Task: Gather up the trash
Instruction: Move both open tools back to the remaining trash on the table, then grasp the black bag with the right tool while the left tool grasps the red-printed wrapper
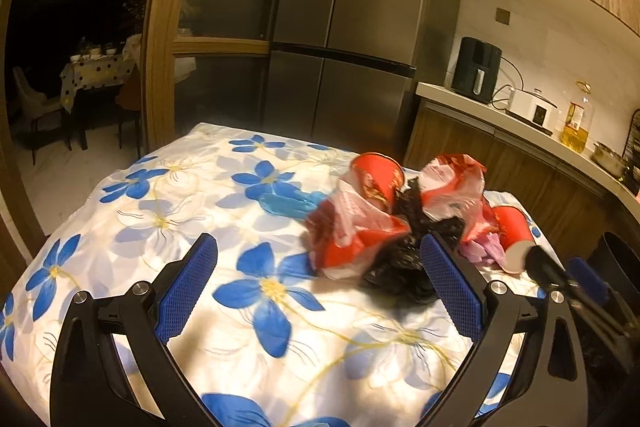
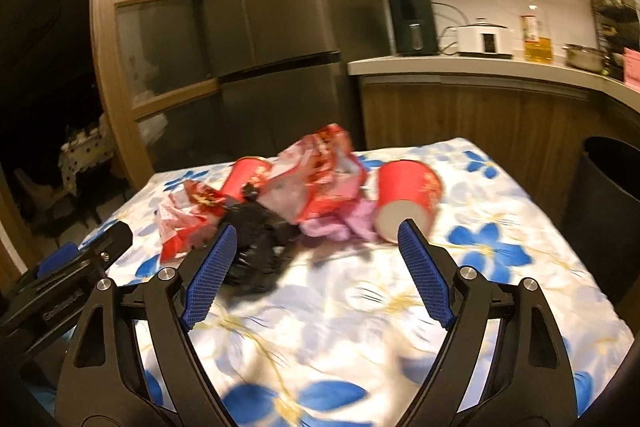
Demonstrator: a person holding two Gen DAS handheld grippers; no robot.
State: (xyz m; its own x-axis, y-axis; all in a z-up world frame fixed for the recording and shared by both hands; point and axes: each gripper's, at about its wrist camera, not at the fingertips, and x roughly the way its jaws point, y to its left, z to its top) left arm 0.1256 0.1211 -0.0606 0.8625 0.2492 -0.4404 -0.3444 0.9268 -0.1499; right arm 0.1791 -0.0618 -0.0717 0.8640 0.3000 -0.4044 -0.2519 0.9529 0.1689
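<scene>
- The trash sits in one heap on a table under a glossy white cloth (image 2: 500,195) printed with blue flowers: crinkled red-and-white plastic wrappers (image 2: 320,171), a crumpled black plastic bag (image 2: 256,243), a wad of soft pink material (image 2: 332,227), and two red paper cups.
- One red paper cup (image 2: 408,195) lies on its side, white base toward the right gripper (image 2: 316,247), just beyond its right fingertip; the other cup (image 1: 378,179) stands tilted at the heap's far side.
- Right gripper: ribbed blue pads spread wide, nothing between them, angled down at the heap; the black bag is just ahead of its left finger.
- Left gripper (image 1: 318,255): pads also wide apart and empty, sloping down; the heap lies ahead, toward its right finger.
- A dark round bin (image 2: 604,211) stands off the table's edge, right of the right gripper.
- Behind: steel refrigerator (image 1: 340,27), counter with air fryer (image 2: 412,25), oil bottle (image 2: 536,35).
</scene>
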